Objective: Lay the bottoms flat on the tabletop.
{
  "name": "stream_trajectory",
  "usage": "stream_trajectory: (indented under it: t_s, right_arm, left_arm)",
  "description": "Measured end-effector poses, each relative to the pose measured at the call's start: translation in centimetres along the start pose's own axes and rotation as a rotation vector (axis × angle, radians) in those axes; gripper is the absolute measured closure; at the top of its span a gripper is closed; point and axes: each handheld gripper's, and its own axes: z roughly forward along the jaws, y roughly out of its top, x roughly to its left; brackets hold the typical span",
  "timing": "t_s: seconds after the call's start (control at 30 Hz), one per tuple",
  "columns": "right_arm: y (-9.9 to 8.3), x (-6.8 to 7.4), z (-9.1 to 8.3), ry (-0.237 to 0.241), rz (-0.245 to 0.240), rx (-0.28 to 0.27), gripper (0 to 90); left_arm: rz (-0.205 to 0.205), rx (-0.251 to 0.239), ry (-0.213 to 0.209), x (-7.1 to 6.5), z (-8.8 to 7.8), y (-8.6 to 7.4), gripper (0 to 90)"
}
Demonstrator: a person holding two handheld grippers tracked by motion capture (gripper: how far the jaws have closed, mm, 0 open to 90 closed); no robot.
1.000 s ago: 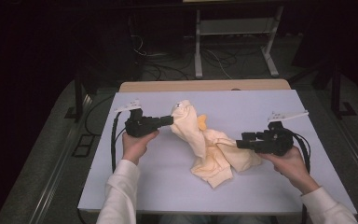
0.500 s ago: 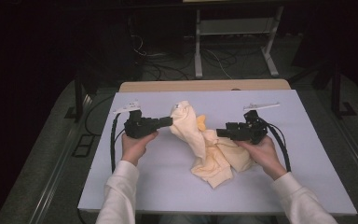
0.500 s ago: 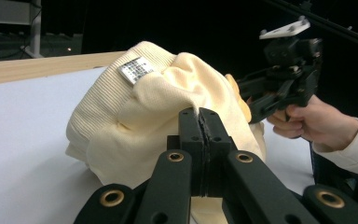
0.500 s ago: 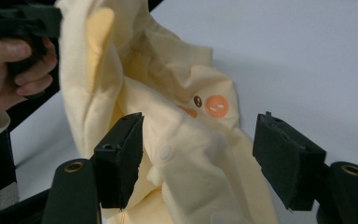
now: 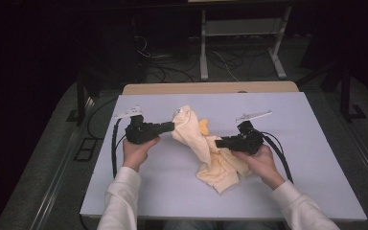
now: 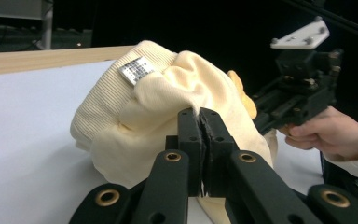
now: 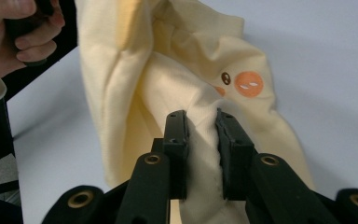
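Pale yellow garment (image 5: pixel 206 148) is bunched mid-worktop (image 5: pixel 163 191), one end lifted toward the left, the rest heaped on the surface.

Left tool (image 5: pixel 172 126): jaws pressed nearly together, a thin fold of the garment (image 6: pixel 168 107) pinched at the tips. Ribbed cuff or hem with a small grey label (image 6: pixel 137 71) is seen just above the grip, held clear of the worktop.

Right tool (image 5: pixel 216 142): jaws have just been closing, and a thick fold of the garment (image 7: pixel 200 93) is clamped between the pads, fabric bulging in the gap. An orange printed patch (image 7: pixel 249 84) with small dark marks beside it is seen past the tips.

The two tools are set on opposite sides of the garment, pointed toward each other, near but apart. The low heap is left lying just beside the right hand (image 5: pixel 261 160).
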Motion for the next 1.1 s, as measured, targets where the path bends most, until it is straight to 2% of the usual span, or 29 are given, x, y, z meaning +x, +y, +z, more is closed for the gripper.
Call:
stream_trajectory:
  t_s: [0.03, 0.07, 0.1, 0.17, 0.2, 0.33, 0.4, 0.5, 0.57, 0.7, 0.73, 0.83, 0.87, 1.0, 1.07, 1.1]
  right_arm:
    - [0.0, 0.0, 0.0, 0.000, 0.000, 0.000, 74.9]
    - [-0.2, 0.3, 0.1, 0.004, -0.006, 0.002, 75.4]
    - [-0.3, 0.4, 0.2, 0.008, -0.005, 0.003, 75.6]
    - [-0.4, 0.5, 0.3, 0.015, 0.000, 0.002, 75.7]
    - [-0.6, 0.9, 0.7, 0.030, -0.002, 0.015, 75.8]
    - [-0.9, 1.5, 1.0, 0.029, -0.016, 0.025, 75.9]
    - [-1.2, 1.9, 1.3, 0.027, -0.020, 0.027, 75.9]
    - [-1.4, 2.1, 1.3, 0.024, -0.017, 0.027, 75.9]
    - [-1.6, 2.5, 1.4, 0.020, -0.020, 0.022, 75.9]
    - [-1.8, 2.7, 1.6, 0.020, -0.027, 0.025, 75.9]
    - [-1.9, 2.8, 1.7, 0.019, -0.031, 0.026, 75.9]
    - [-2.0, 2.9, 1.7, 0.019, -0.033, 0.026, 75.9]
    - [-2.1, 3.0, 1.7, 0.017, -0.036, 0.028, 75.9]
    - [-2.2, 3.1, 1.9, 0.018, -0.041, 0.033, 75.9]
    - [-2.3, 3.2, 2.0, 0.018, -0.045, 0.040, 75.9]
    - [-2.3, 3.2, 2.0, 0.018, -0.044, 0.040, 75.9]
  left_arm:
    - [0.000, 0.000, 0.000, 0.0, 0.0, 0.0, 84.5]
    - [-0.020, -0.036, 0.011, 0.2, -0.5, -0.1, 81.9]
    - [-0.026, -0.049, 0.017, 0.3, -0.8, -0.1, 79.8]
    - [-0.030, -0.052, 0.032, 0.4, -1.1, 0.0, 78.6]
    - [-0.035, -0.062, 0.052, 0.4, -1.6, 0.1, 74.0]
    - [-0.047, -0.073, 0.081, 0.2, -2.0, 0.2, 64.7]
    - [-0.060, -0.058, 0.114, -0.2, -2.0, 0.3, 60.0]
    - [-0.064, -0.044, 0.124, -0.3, -1.7, 0.4, 56.1]
    - [-0.071, -0.007, 0.143, -0.6, -0.9, 0.4, 49.8]
    - [-0.062, 0.023, 0.153, -1.0, -0.1, 0.3, 44.3]
    - [-0.057, 0.037, 0.170, -1.1, 0.4, 0.3, 42.3]
    - [-0.058, 0.057, 0.186, -1.2, 0.7, 0.2, 38.0]
    - [-0.056, 0.073, 0.206, -1.3, 1.0, 0.1, 36.7]
    - [-0.059, 0.091, 0.224, -1.4, 1.3, 0.0, 34.7]
    - [-0.059, 0.114, 0.252, -1.6, 1.7, -0.2, 33.9]
    - [-0.059, 0.114, 0.252, -1.6, 1.7, -0.2, 33.5]
